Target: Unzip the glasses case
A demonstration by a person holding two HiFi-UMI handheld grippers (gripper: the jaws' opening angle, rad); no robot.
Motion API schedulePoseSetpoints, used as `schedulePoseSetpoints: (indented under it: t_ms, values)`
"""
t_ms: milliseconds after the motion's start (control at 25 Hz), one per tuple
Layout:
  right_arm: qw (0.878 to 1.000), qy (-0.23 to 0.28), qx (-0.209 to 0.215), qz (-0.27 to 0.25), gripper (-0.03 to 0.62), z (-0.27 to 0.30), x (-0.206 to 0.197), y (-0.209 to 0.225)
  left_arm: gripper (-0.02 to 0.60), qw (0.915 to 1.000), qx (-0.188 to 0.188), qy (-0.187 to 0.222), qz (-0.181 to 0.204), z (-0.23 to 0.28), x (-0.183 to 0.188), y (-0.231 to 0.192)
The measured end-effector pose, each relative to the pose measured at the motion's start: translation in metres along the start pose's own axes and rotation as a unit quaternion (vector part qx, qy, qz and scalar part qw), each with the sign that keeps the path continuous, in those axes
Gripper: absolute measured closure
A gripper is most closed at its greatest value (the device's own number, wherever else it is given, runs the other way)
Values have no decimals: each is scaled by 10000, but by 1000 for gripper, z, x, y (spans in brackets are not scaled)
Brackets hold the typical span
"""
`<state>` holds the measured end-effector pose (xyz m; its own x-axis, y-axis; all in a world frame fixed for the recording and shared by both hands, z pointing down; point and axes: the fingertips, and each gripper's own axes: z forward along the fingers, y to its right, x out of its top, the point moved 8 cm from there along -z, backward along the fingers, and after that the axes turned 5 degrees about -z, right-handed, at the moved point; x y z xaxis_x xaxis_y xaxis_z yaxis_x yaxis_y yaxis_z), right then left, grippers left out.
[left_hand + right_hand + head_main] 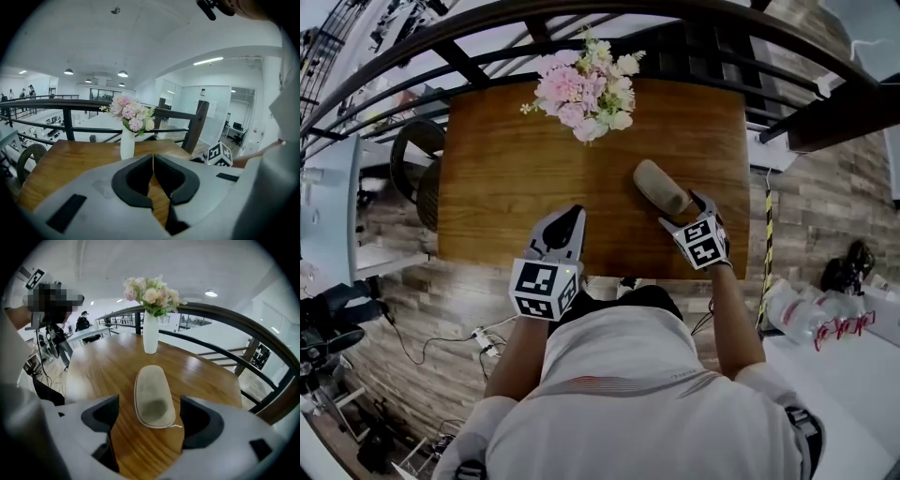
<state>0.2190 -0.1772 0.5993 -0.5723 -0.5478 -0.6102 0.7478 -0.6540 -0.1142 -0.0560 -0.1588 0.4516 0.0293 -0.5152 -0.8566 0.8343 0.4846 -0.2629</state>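
A beige oval glasses case [662,187] lies flat on the wooden table [516,169], its zip line running round the rim. In the right gripper view the case [153,395] sits between and just beyond the wide-apart jaws, and a small pale zip pull [177,426] shows at its near end. My right gripper [694,211] hangs just over the case's near end, open, its pads touching nothing. My left gripper [562,232] hovers at the table's front edge, left of the case, shut and empty; its pads meet in the left gripper view [153,176].
A white vase of pink and cream flowers [586,94] stands at the table's far middle, beyond the case. A dark metal railing [581,42] curves behind the table. A chair [417,164] sits at the left end. The floor drops away past the near edge.
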Motion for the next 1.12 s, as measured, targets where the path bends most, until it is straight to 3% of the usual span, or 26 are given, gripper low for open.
schedulePoseSetpoints:
  t_ms: [320, 480, 640, 800, 960, 1120]
  values:
    - [9972, -581, 46, -462, 115, 52, -21, 0, 561, 9994, 290, -47, -206, -17, -12, -11]
    - [9963, -576, -182, -605, 173, 55, -23, 4, 561, 9991, 315, -31, -265, -22, -13, -10]
    - [9997, -83, -33, 213, 189, 38, -13, 6, 561, 9992, 323, 36, -253, -27, -10, -9]
    - [9932, 448, 161, 1058, 195, 14, 0, 6, 561, 9992, 192, 218, -288, -28, -5, -7]
    - [9805, 946, 461, 1662, 197, -13, 11, 5, 561, 9985, -58, 444, -327, -23, 1, 0]
    - [9566, 1717, 947, 2154, 197, -55, 29, 6, 561, 9973, -238, 648, -261, -20, 8, 13]
